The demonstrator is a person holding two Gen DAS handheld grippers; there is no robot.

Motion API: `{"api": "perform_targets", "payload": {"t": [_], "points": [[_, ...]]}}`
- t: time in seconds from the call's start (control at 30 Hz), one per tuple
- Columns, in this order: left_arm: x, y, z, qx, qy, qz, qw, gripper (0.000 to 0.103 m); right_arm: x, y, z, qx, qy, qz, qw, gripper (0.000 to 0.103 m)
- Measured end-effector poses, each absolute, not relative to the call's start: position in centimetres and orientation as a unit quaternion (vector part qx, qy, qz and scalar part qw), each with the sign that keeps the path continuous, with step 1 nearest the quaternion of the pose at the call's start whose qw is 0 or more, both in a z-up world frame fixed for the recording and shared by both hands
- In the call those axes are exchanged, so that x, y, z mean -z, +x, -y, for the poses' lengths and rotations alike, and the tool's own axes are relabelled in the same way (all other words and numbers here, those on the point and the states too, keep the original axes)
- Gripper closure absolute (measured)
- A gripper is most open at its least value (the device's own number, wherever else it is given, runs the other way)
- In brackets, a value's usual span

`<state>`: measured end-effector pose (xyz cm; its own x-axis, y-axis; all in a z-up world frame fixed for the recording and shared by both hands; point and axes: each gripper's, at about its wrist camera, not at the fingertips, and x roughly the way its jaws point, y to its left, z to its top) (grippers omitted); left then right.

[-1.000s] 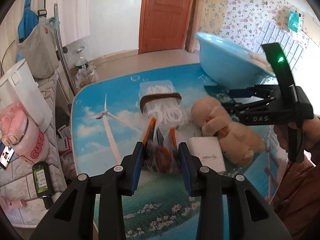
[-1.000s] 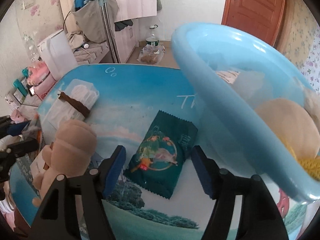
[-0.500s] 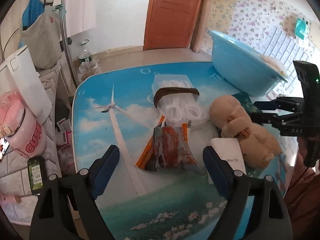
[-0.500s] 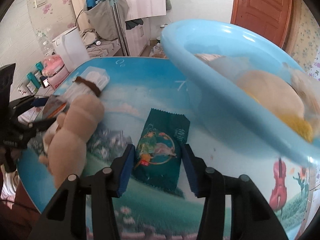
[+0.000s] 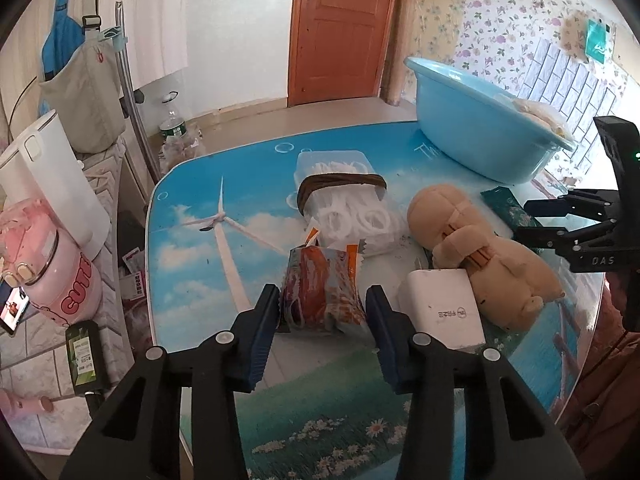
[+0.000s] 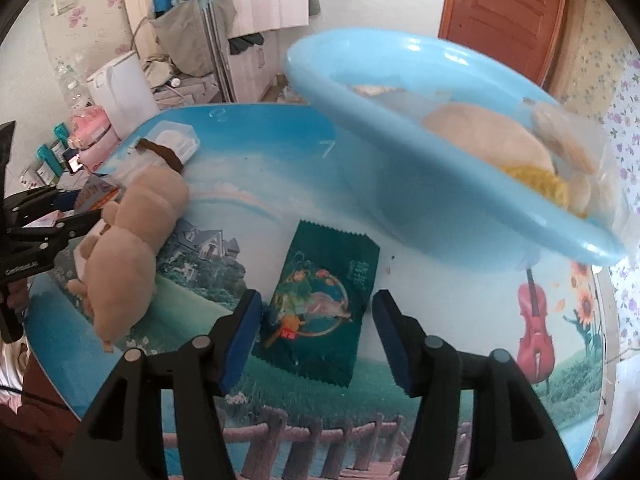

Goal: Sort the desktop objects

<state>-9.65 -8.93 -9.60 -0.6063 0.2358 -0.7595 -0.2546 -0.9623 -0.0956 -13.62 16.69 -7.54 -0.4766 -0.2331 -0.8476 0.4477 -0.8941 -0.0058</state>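
An orange snack packet [image 5: 320,288] stands on the picture-printed table [image 5: 224,280] between the jaws of my left gripper [image 5: 322,304]. The jaws are closing and the pads sit right at its sides without visibly pressing. In the right wrist view a dark green snack packet [image 6: 320,292] lies flat between the jaws of my right gripper [image 6: 316,312]. Those jaws are opening, with a gap on both sides. A tan plush toy [image 5: 480,248] lies between the two grippers. The blue basin [image 6: 400,184] at the back holds soft toys.
A white charger block [image 5: 444,312] lies against the plush toy. A clear box of white rings with a brown band [image 5: 344,200] sits behind the orange packet. Off the table's left edge stand a white appliance [image 5: 48,184] and a pink pot [image 5: 56,276].
The left jaws let go of the orange packet, spread wide, then narrowed around it again. The right jaws closed in on the green packet, then widened; the packet stays flat on the table.
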Motion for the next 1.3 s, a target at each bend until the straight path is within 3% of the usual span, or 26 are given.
{"api": "perform_targets", "payload": {"t": [0.07, 0.17, 0.27, 0.53, 0.93, 1.0, 1.07, 1.13, 1.3], "points": [[9.5, -9.6, 8.9, -0.896, -0.423, -0.01, 0.136, 0.059, 7.4, -13.7, -16.6, 0.853, 0.47, -0.109, 0.2, 0.041], [9.4, -9.4, 9.1, -0.896, -0.422, -0.005, 0.136, 0.061, 7.3, -13.7, -16.7, 0.851, 0.468, -0.111, 0.21, 0.054], [8.7, -9.1, 9.2, -0.901, -0.413, 0.0, 0.135, 0.062, 7.1, -13.8, -17.1, 0.849, 0.47, -0.099, 0.22, 0.057], [6.5, -8.8, 8.9, -0.911, -0.387, 0.006, 0.144, 0.064, 4.8, -12.7, -17.4, 0.862, 0.431, -0.092, 0.251, 0.058], [7.7, -9.2, 8.4, -0.903, -0.406, 0.004, 0.142, 0.071, 4.5, -12.6, -18.4, 0.864, 0.43, -0.08, 0.25, 0.058], [7.9, -9.3, 8.6, -0.904, -0.407, 0.007, 0.134, 0.064, 4.5, -12.5, -18.2, 0.863, 0.43, -0.081, 0.252, 0.058], [7.9, -9.2, 8.7, -0.904, -0.407, 0.012, 0.133, 0.04, 4.6, -12.4, -18.1, 0.862, 0.431, -0.083, 0.254, 0.058], [8.2, -9.2, 8.8, -0.901, -0.411, 0.014, 0.136, 0.028, 4.6, -12.3, -18.2, 0.861, 0.432, -0.083, 0.254, 0.058], [8.7, -9.5, 9.2, -0.898, -0.416, 0.03, 0.138, 0.026, 4.8, -12.3, -18.4, 0.86, 0.436, -0.082, 0.254, 0.058]]}}
